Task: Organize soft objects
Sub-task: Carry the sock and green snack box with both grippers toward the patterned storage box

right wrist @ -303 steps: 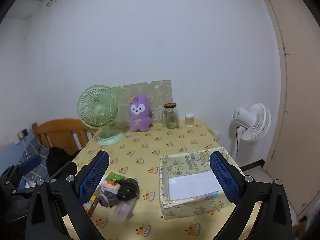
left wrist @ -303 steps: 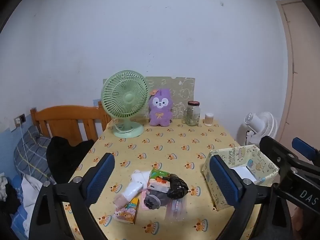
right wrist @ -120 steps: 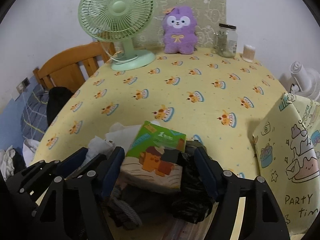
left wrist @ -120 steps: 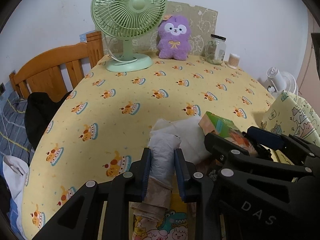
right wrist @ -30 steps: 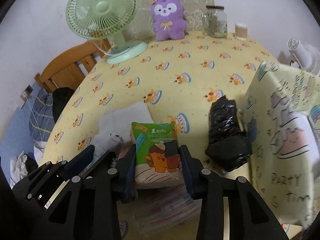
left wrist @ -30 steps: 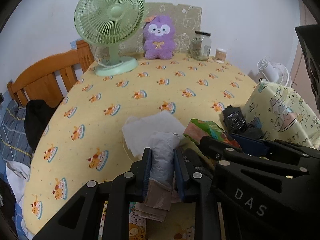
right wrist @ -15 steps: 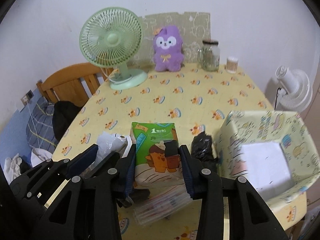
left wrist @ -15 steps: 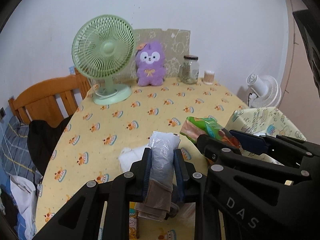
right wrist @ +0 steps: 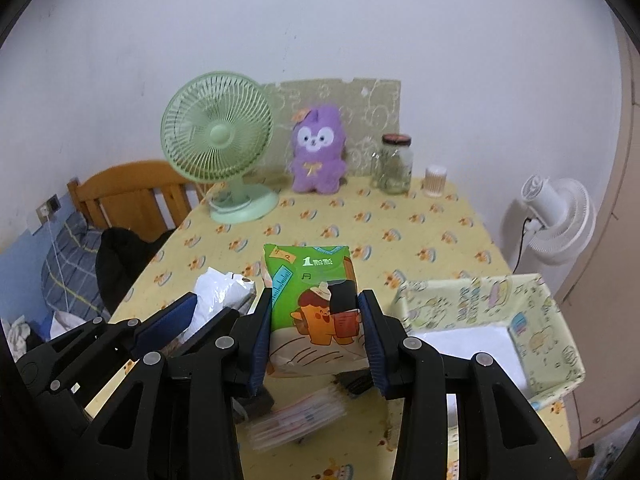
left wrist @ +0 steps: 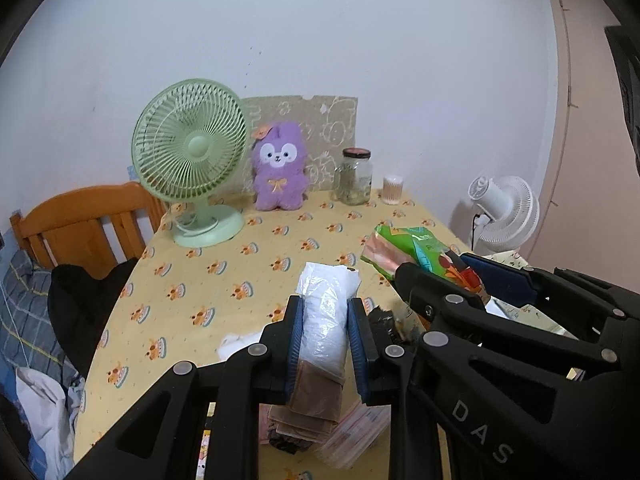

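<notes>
The left gripper [left wrist: 325, 330] is clamping its fingers [left wrist: 295, 332] on a white bag [left wrist: 326, 316] and the right gripper [right wrist: 316, 334] is squeezing a tissue pack [right wrist: 314, 312], both held above the table [right wrist: 400, 224] so they are clearing the pile [right wrist: 296, 420] below, probably for dropping into the open box [right wrist: 560, 328] at the right edge; the far table is lying free up to the fan [right wrist: 218, 136] and plush [right wrist: 318, 148]

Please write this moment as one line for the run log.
left gripper: shut on white plastic packet | right gripper: shut on green tissue pack | both lifted | patterned box: open
</notes>
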Action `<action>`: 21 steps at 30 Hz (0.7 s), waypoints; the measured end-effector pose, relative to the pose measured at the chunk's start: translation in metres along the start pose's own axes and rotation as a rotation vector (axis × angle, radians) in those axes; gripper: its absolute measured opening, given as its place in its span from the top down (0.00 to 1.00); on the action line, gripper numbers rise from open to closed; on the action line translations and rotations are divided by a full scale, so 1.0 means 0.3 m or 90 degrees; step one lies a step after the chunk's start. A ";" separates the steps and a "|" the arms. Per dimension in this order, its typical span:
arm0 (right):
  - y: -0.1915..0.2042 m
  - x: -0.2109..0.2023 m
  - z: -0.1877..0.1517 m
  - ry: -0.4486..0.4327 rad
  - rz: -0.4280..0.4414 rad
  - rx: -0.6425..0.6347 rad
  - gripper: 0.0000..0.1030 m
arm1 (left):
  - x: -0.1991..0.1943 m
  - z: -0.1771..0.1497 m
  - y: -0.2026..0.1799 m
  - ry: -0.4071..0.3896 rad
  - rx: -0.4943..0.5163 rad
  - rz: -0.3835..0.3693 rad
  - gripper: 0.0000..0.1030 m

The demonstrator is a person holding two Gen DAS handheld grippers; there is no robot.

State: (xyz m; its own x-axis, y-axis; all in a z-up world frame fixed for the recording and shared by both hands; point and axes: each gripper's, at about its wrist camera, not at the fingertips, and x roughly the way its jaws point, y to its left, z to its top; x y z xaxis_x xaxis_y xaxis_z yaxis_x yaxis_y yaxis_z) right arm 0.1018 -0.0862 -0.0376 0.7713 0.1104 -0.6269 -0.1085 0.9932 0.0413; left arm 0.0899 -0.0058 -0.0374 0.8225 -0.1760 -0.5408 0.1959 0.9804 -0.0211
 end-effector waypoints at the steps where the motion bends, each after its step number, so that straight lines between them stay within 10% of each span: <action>1: -0.006 -0.004 0.001 -0.003 0.000 0.001 0.57 | -0.003 0.005 -0.009 -0.004 0.004 0.001 0.79; 21: -0.218 -0.073 0.023 -0.057 -0.037 0.024 0.57 | 0.040 0.066 -0.224 -0.027 0.044 -0.034 0.79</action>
State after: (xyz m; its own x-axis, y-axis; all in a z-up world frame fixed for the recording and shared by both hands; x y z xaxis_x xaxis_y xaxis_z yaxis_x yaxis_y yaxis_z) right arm 0.0963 -0.1532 -0.0213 0.8291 0.0530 -0.5566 -0.0387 0.9986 0.0373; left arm 0.0973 -0.0757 -0.0258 0.8316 -0.2321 -0.5046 0.2746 0.9615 0.0102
